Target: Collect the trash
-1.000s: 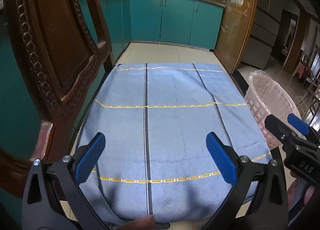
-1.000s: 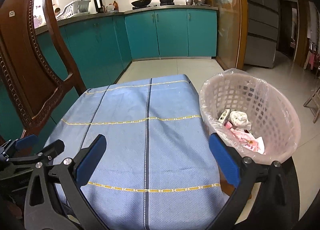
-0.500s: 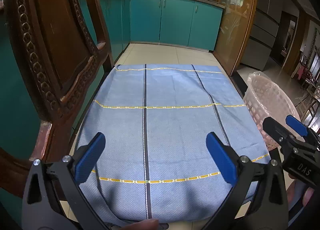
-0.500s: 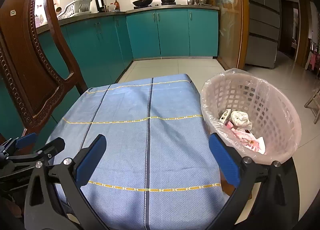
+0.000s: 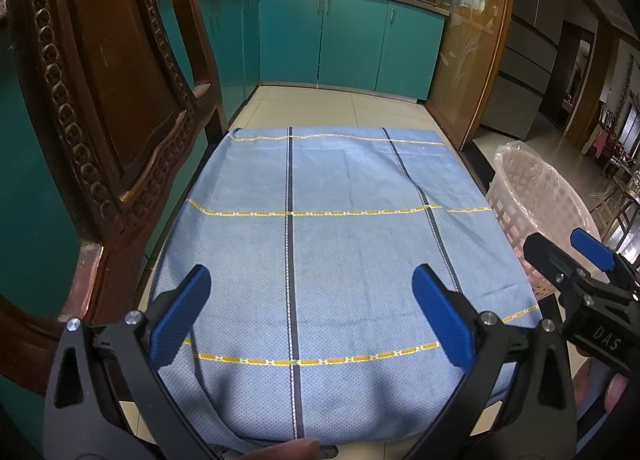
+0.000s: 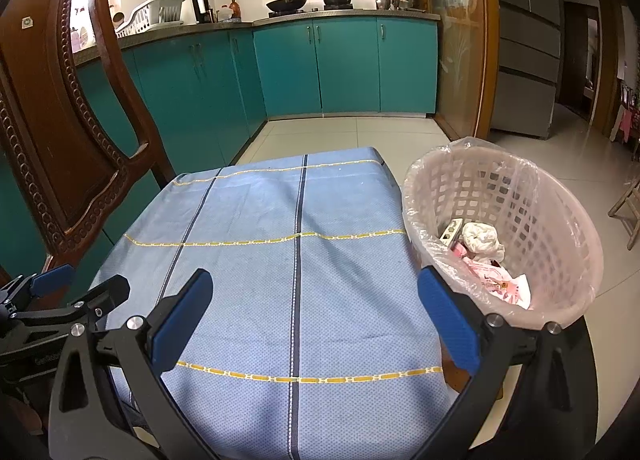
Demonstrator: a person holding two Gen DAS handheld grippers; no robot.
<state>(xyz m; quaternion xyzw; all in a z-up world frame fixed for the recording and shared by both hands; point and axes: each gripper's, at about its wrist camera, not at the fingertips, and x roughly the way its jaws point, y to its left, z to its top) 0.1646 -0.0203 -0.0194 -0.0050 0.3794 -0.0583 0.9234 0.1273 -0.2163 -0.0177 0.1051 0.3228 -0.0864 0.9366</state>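
A pink lattice waste basket (image 6: 560, 228) lined with a clear bag stands to the right of the table; it also shows in the left wrist view (image 5: 536, 196). Inside lie crumpled white paper (image 6: 482, 238), a small box (image 6: 450, 231) and pink wrappers (image 6: 500, 284). My left gripper (image 5: 310, 310) is open and empty above the near part of the blue tablecloth (image 5: 332, 236). My right gripper (image 6: 312, 312) is open and empty over the cloth (image 6: 280, 260), its right finger next to the basket's near rim.
A carved wooden chair (image 5: 100, 108) stands close at the table's left edge, also in the right wrist view (image 6: 60, 120). Teal kitchen cabinets (image 6: 320, 68) line the far wall. A fridge (image 6: 528, 36) and tiled floor lie to the right.
Both views have lifted and pulled back a little, so the table and basket sit slightly lower and farther. Both grippers stay open and empty.
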